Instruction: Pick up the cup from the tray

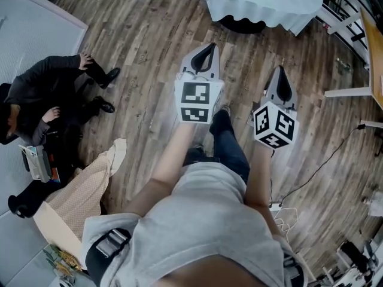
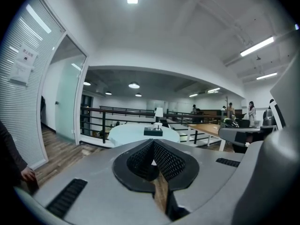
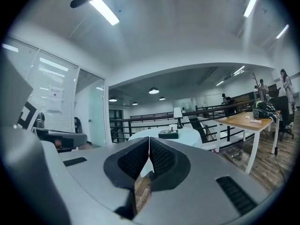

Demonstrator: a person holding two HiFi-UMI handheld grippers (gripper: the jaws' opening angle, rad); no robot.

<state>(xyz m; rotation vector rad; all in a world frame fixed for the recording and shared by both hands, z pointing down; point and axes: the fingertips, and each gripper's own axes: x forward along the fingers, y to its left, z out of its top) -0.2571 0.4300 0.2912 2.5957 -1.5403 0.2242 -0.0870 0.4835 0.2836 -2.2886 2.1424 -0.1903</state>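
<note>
A round table with a white cloth (image 2: 133, 134) stands far ahead. On it lies a dark tray (image 2: 153, 132) with a small white thing, perhaps the cup (image 2: 157, 125), too small to tell. The right gripper view shows the same tray (image 3: 168, 135) on the table (image 3: 187, 136). My left gripper (image 2: 153, 142) is shut with nothing in it, well short of the table. My right gripper (image 3: 149, 138) is shut and empty too. In the head view both grippers, left (image 1: 206, 48) and right (image 1: 280, 72), hang over the wooden floor, pointing at the table (image 1: 257, 5).
A person (image 1: 48, 94) sits on the floor at the left beside a beige cloth (image 1: 78, 190). A wooden desk (image 3: 253, 121) stands to the right. A black railing (image 2: 117, 111) runs behind the table, which carries a lamp (image 3: 177, 114). A cable (image 1: 317, 166) crosses the floor.
</note>
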